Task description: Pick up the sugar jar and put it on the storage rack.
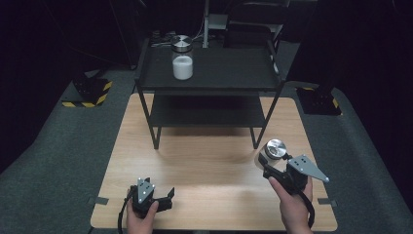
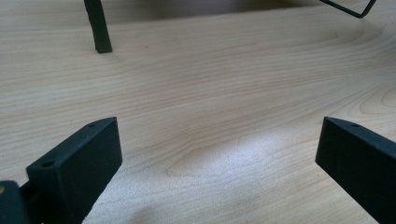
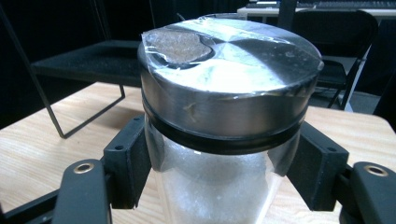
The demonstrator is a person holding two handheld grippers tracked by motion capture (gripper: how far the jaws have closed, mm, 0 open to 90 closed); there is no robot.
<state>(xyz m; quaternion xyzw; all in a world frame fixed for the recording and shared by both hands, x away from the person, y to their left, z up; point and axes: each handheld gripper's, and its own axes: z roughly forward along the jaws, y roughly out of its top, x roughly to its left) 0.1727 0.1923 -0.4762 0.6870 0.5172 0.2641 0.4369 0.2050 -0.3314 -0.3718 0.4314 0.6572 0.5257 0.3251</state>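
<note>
Right tongs (image 1: 267, 164) grip a lidded jar (image 1: 272, 152), likely bound for the shelf (image 1: 219, 73).
Left tongs (image 1: 164, 197) rest wide and empty on the near worktop (image 1: 204, 161); a matching jar (image 1: 182, 57) already stands on the shelf's far left.

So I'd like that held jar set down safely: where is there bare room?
The right gripper holds a jar. The top shelf is bare to the right of the other jar. The wooden table is bare between the rack's legs and the left gripper. The lower shelf offers little headroom.
</note>
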